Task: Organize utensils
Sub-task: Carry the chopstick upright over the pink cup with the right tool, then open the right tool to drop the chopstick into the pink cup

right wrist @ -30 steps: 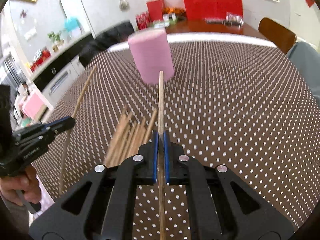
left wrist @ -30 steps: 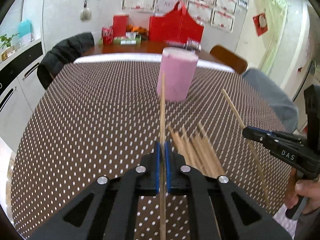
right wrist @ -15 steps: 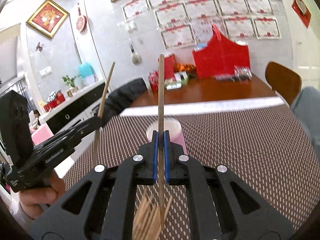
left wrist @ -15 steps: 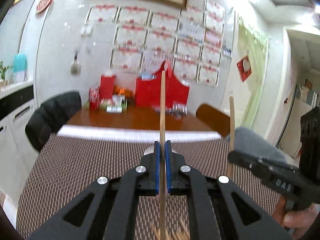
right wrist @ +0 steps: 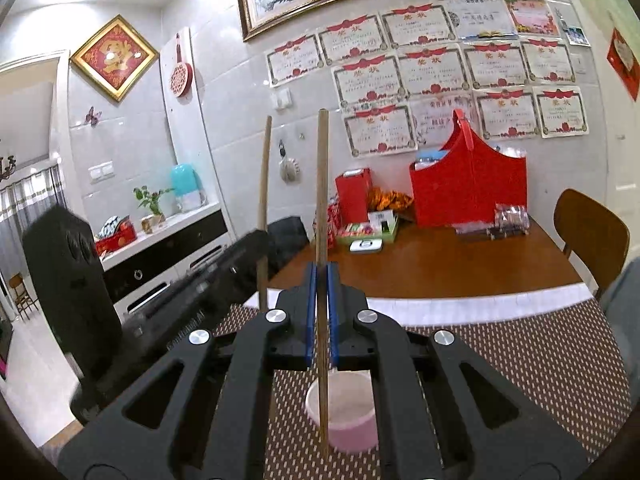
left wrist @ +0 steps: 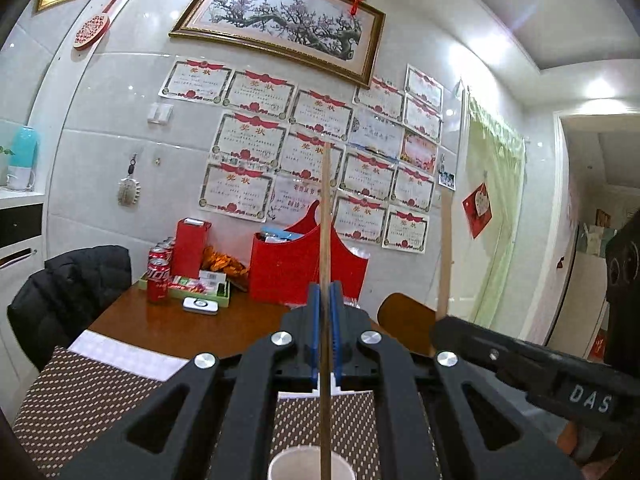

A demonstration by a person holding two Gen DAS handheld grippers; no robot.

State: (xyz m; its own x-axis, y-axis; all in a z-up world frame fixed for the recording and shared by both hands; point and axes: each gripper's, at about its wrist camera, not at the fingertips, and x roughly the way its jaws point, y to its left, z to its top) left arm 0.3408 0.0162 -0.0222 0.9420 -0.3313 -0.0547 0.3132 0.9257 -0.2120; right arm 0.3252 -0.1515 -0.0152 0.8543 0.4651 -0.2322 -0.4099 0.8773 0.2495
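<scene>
Chopsticks up, one per hand-held gripper
Left hand-held gripper (left wrist: 325, 320) and right hand-held gripper (right wrist: 321, 304) each clamp a chopstick (left wrist: 326, 216) upright above the pink cup (right wrist: 352, 420).

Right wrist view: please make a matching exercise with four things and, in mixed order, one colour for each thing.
Things:
1. cup
2. gift bag
3. chopstick in the right gripper
4. gripper pads

Colours:
A. blue
B. pink
C. red
D. light wood

Pairs: 1-B, 2-C, 3-D, 4-A
</scene>
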